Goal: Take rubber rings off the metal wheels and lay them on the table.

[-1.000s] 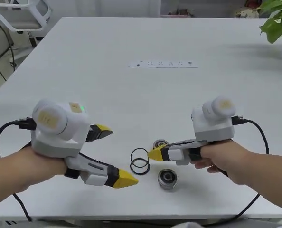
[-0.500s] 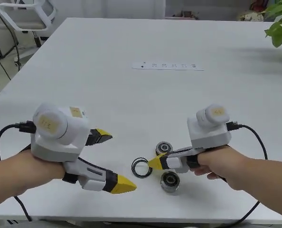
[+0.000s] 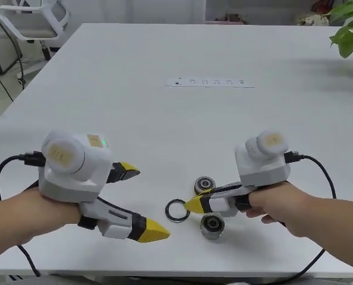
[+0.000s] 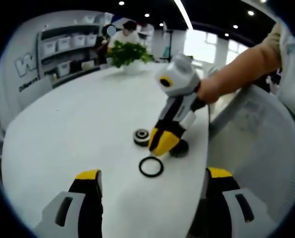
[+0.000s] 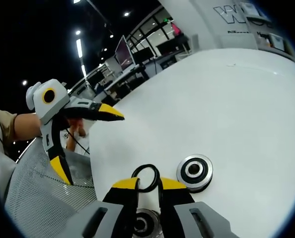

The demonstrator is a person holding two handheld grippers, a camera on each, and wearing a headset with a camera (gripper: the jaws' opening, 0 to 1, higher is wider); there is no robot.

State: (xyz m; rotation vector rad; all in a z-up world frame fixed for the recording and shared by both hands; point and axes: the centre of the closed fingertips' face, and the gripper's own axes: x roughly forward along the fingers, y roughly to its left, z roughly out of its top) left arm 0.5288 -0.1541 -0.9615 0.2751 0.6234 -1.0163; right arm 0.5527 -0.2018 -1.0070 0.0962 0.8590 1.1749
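The left gripper (image 3: 139, 200) hovers over the near left of the white bench (image 3: 182, 124) with its jaws wide open, holding nothing. The right gripper (image 3: 194, 205) points left, its jaws drawn almost together with only a narrow gap. A black rubber ring (image 3: 176, 211) lies flat on the bench just off its tips; I cannot tell whether they touch. One metal wheel (image 3: 204, 184) sits just beyond the right gripper, another wheel (image 3: 213, 225) nearer, partly under it.

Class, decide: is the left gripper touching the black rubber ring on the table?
Apart. In the head view bare table shows between the left gripper and the rubber ring; the left gripper view shows the same gap.
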